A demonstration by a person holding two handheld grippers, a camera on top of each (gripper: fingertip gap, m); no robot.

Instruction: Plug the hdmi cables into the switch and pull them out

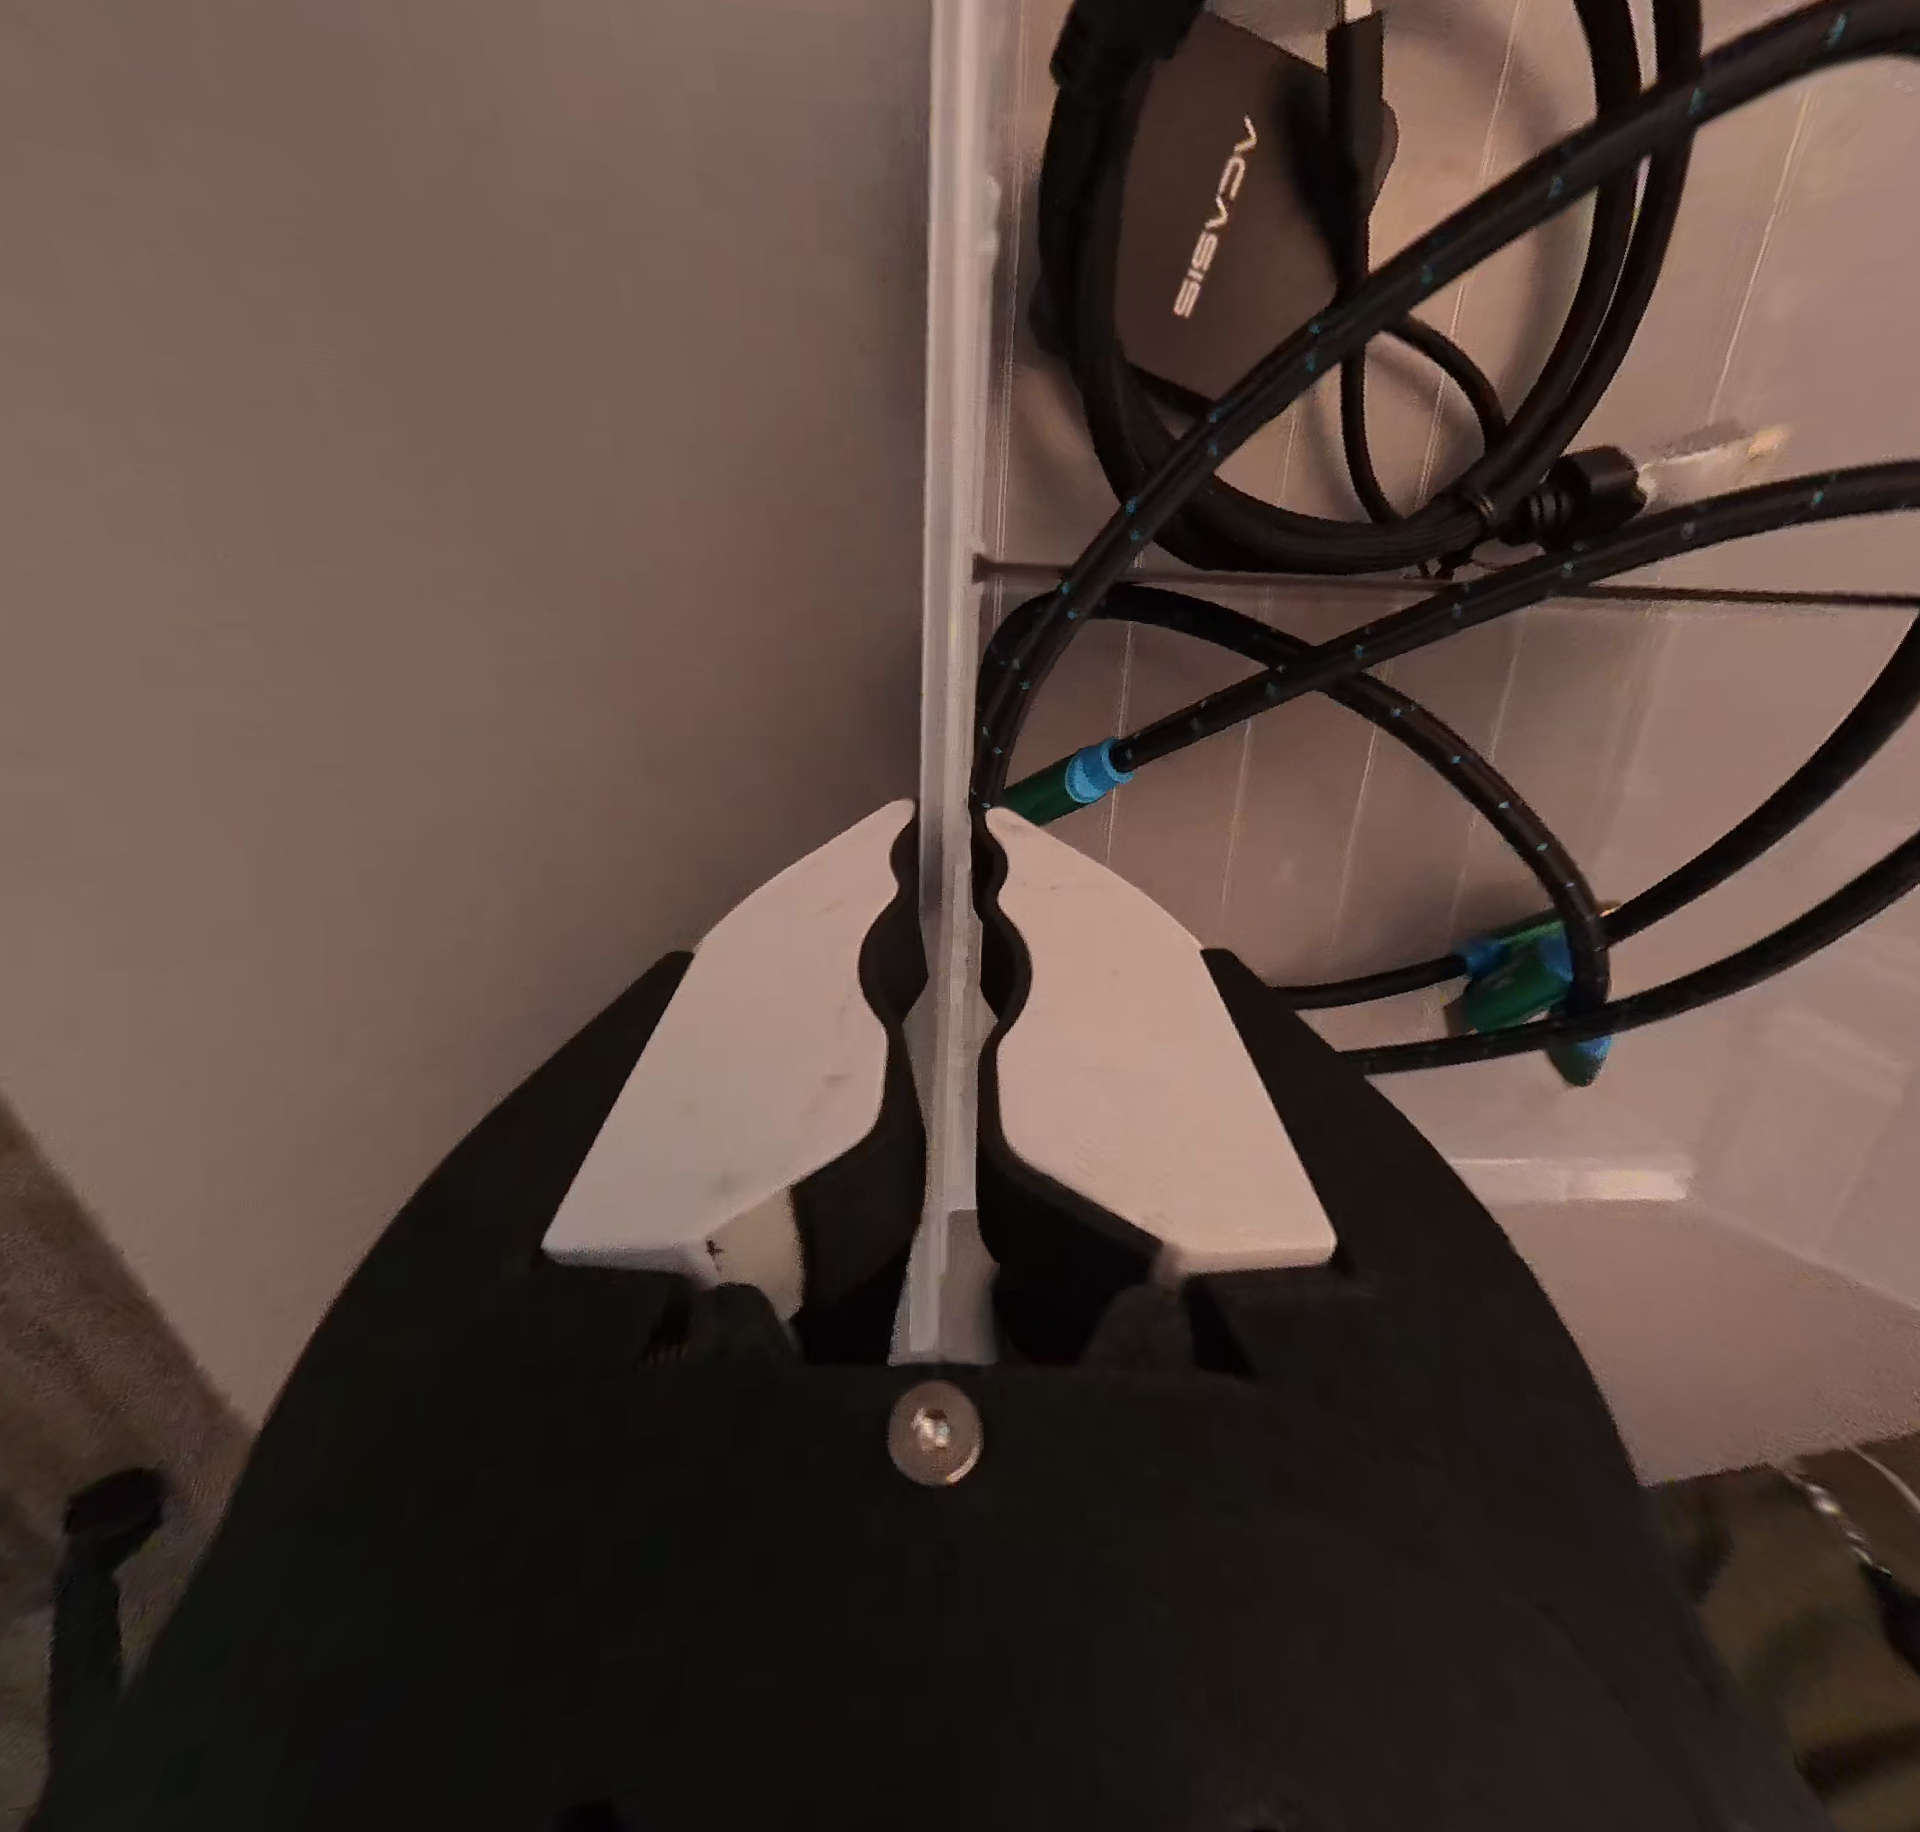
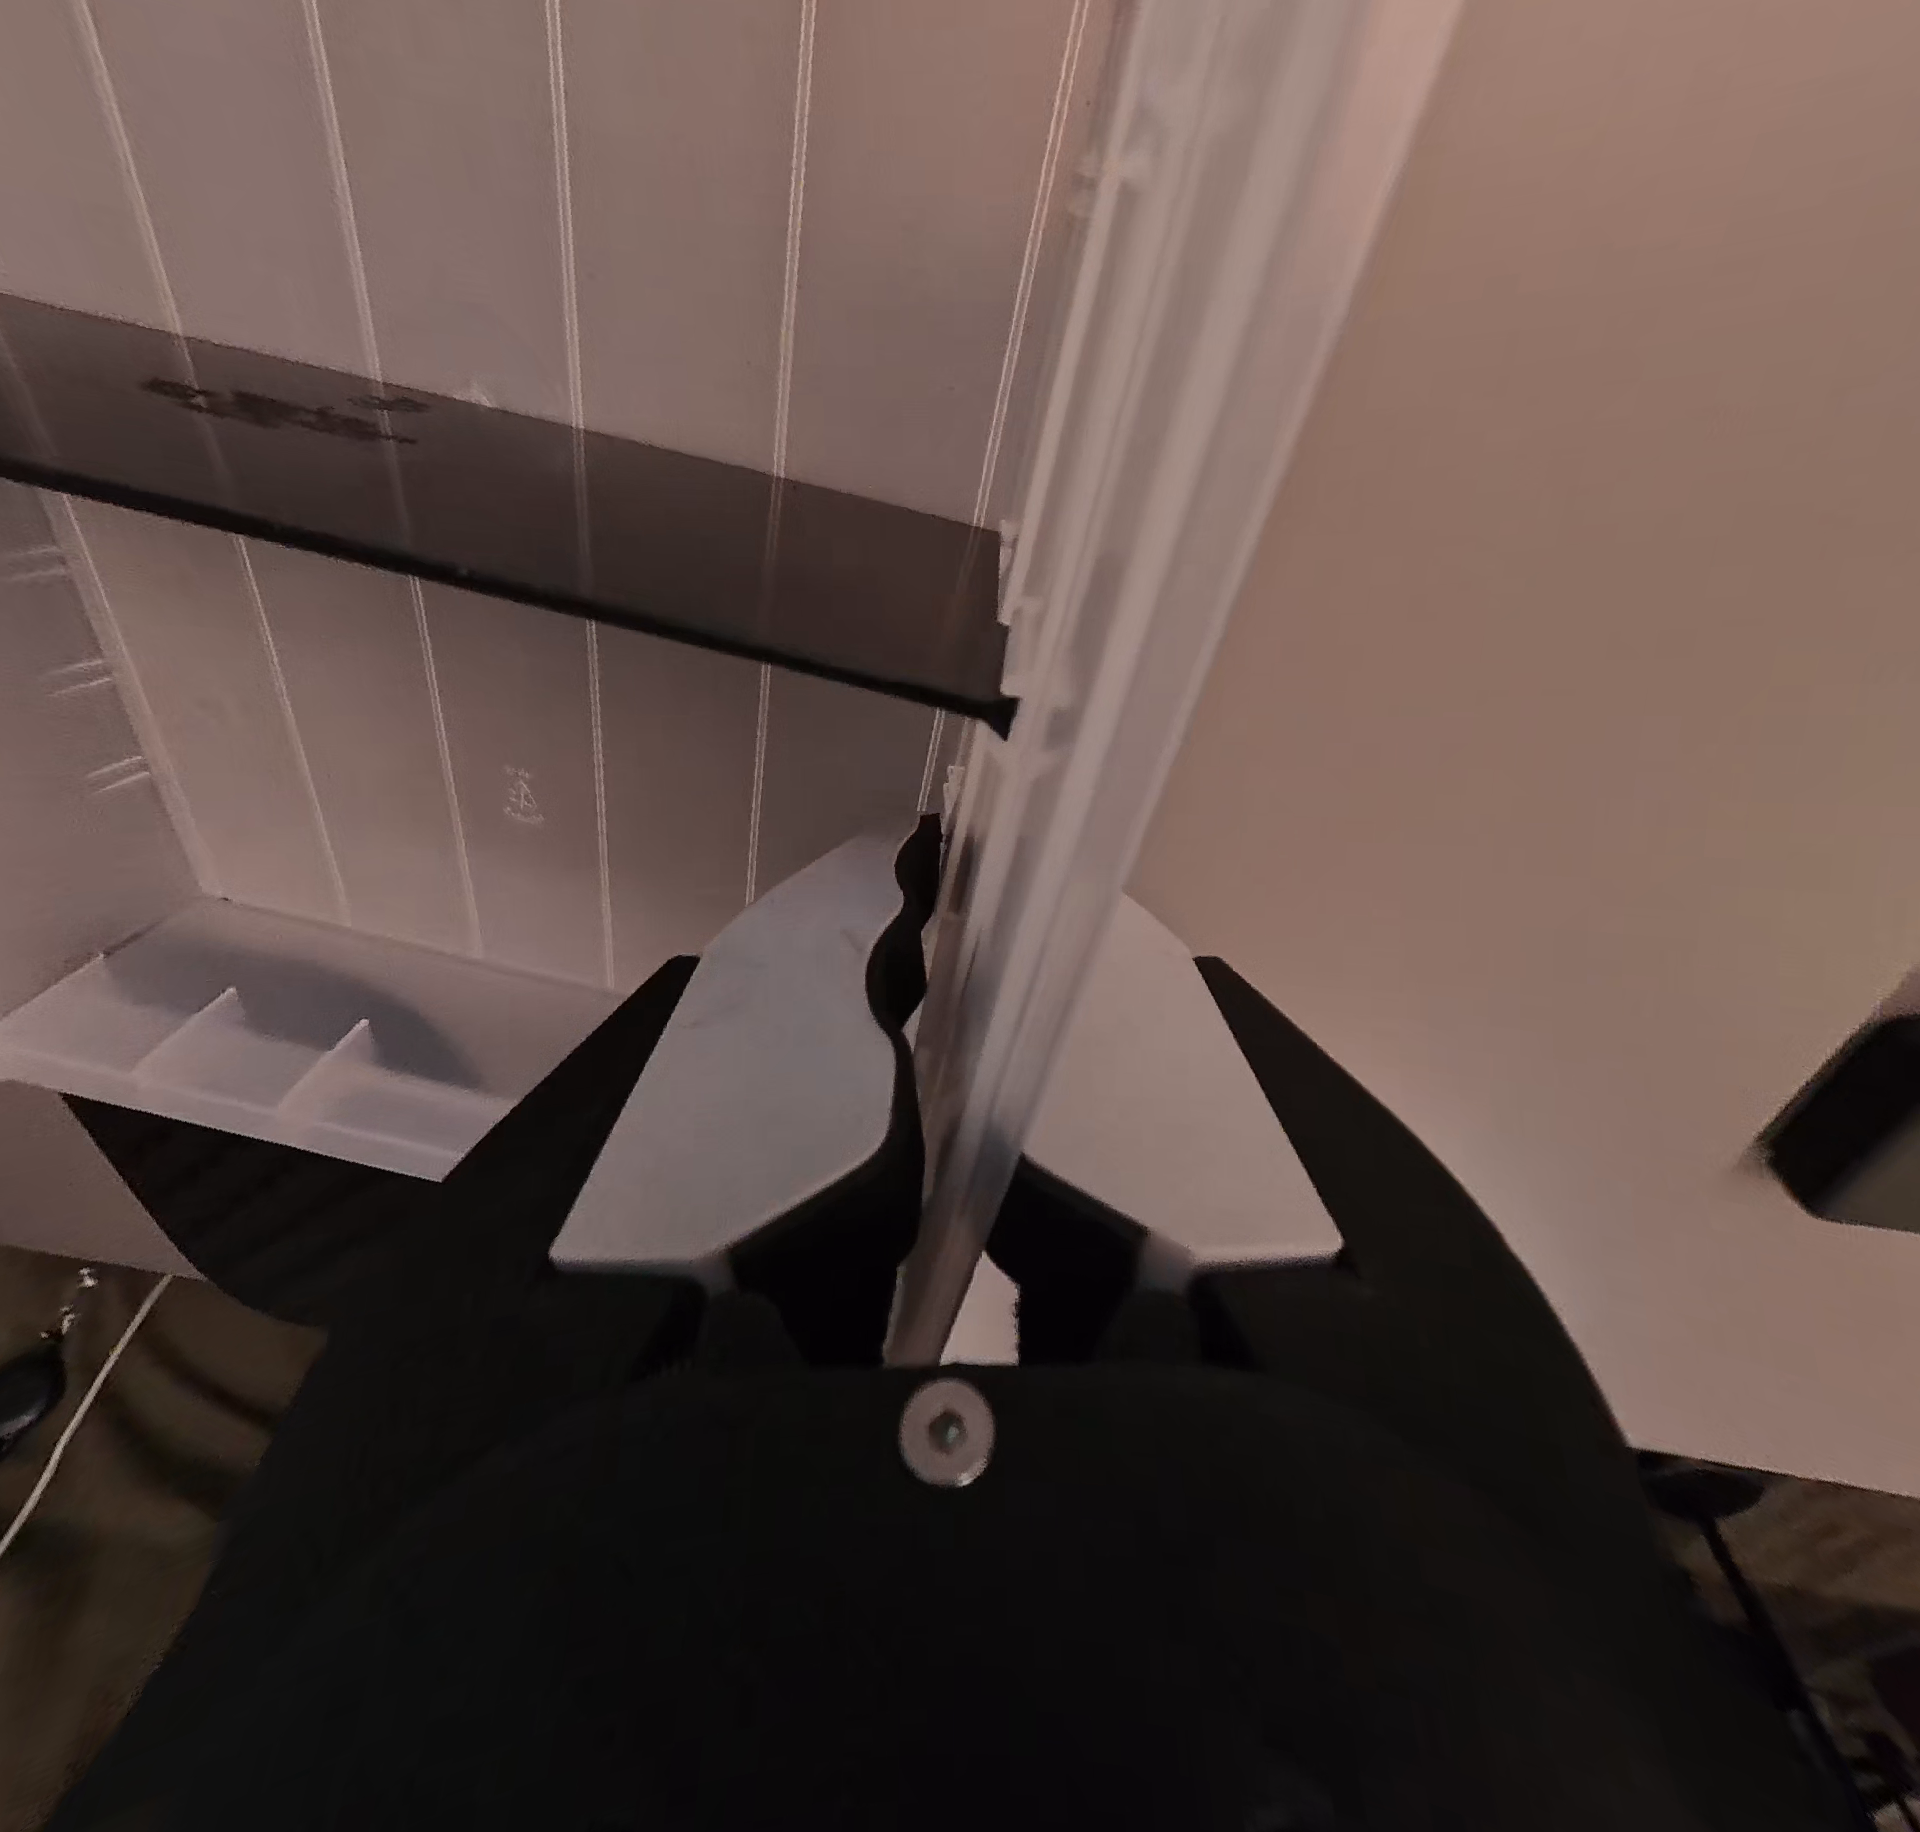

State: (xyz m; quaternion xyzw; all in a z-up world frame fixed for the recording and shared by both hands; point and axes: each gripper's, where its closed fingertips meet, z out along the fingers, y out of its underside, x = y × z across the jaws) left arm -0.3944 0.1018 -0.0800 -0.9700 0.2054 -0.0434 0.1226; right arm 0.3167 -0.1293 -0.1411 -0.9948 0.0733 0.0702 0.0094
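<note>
A clear plastic box holds the task's items. In the left wrist view a black switch [image 1: 1247,224] lies in its far compartment, with a coiled black cable [image 1: 1091,348] around it. Black braided HDMI cables with blue flecks [image 1: 1382,348] loop across the box. Their green and blue plugs [image 1: 1070,780] [image 1: 1507,993] lie loose in the near compartment. My left gripper [image 1: 951,832] is shut on the box's left wall [image 1: 951,432]. My right gripper [image 2: 997,878] is shut on the box's right wall [image 2: 1122,432].
A dark divider [image 2: 520,515] crosses the box. A small USB plug [image 1: 1356,0] rests on the switch. The box stands on a pale table [image 2: 1558,535], which has a black object [image 2: 1860,1128] at its right edge. Floor shows below both grippers.
</note>
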